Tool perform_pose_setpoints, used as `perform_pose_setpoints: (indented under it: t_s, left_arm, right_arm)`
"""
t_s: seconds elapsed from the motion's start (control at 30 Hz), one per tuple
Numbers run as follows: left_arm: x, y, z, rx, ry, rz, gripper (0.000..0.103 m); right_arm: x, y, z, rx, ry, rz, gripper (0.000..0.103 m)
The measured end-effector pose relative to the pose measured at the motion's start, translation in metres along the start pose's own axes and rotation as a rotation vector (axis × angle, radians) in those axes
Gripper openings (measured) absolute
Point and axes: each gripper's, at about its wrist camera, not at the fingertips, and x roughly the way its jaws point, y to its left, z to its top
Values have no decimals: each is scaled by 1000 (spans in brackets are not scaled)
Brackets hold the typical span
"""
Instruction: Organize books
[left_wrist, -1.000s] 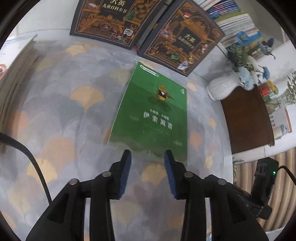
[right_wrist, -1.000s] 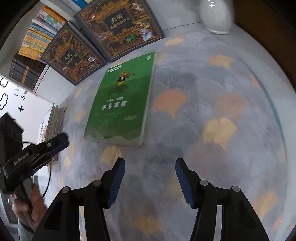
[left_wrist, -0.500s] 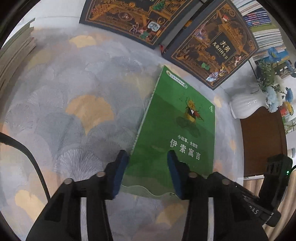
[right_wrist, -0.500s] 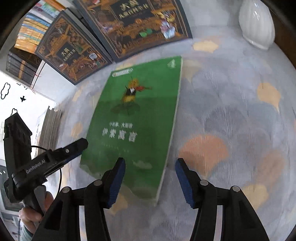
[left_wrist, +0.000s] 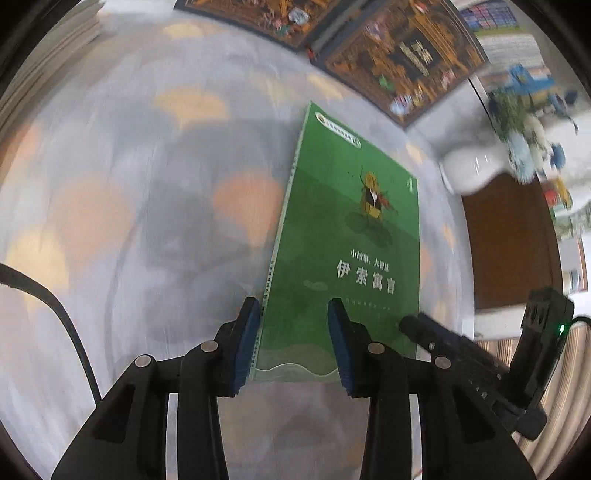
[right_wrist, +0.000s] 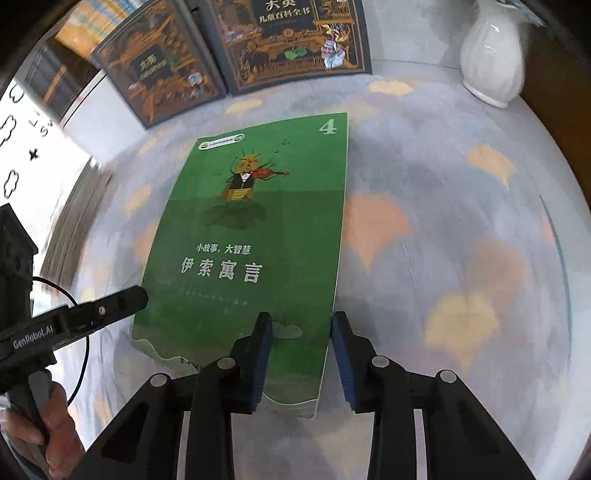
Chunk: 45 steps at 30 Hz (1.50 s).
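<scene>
A green paperback book (left_wrist: 347, 236) (right_wrist: 255, 229) lies flat on a grey cloth (left_wrist: 129, 221) with leaf shapes. My left gripper (left_wrist: 293, 306) hangs low over the book's near left corner. One pad is just outside the spine edge and the other over the cover, neither pressing. My right gripper (right_wrist: 301, 319) straddles the near right corner. Its left pad is over the cover and its right pad is just past the page edge. Its jaws are closing with the book's edge between them, not gripped. Each gripper shows at the side of the other's view.
Two large dark ornate books (right_wrist: 295, 40) (left_wrist: 406, 55) lean at the back. A white vase (right_wrist: 491, 55) (left_wrist: 469, 166) with flowers stands at the back right beside a brown surface (left_wrist: 509, 240). A book stack (left_wrist: 37, 66) lies far left. A hand (right_wrist: 55, 424) holds the left gripper.
Both grippers have come forward and down from short of the book to over its two near corners. The right jaws have narrowed, the left slightly.
</scene>
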Motion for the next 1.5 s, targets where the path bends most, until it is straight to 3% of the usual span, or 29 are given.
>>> perform_pose_setpoints:
  t_s: [0.27,0.4,0.47,0.6,0.83,0.93,1.07,1.13,1.2,1.3,1.5]
  left_arm:
    - [-17,0,-98,31,99,-30,39]
    - [-23,-3,-120,46,96,-9,40]
    - [-24,-1,-121,11,84,-5,40]
    - [-28,4,-122,-42,56,-3,43]
    - [-30,5,-136,-86,28,-60,68]
    - [-29,4,-135,-116,15,-65,68]
    - [-29,4,-135,-121,15,-66,67]
    - [-29,3,-137,-124,7,-45,62]
    - [-29,5,-137,-143,-6,-29,60]
    - [-30,8,-137,-167,-10,-29,60]
    - [-30,6,-136,-136,-4,-10,54]
  right_arm:
    - [-39,-25,-106,54,51,58,35]
    - [-48,-34,-132,96,63,111,35]
    - [-49,-34,-135,102,83,122,35]
    - [-50,-38,-141,107,121,179,50]
    - [-57,-27,-149,35,108,115,50]
    - [-60,-25,-149,-8,88,52,50]
    - [-57,-29,-152,-7,94,35,50]
    - [-57,-25,-155,-30,76,25,49]
    - [-58,-22,-157,-52,58,11,37]
    - [-61,-23,-162,-50,42,16,28]
    - [-63,-24,-166,-36,29,11,27]
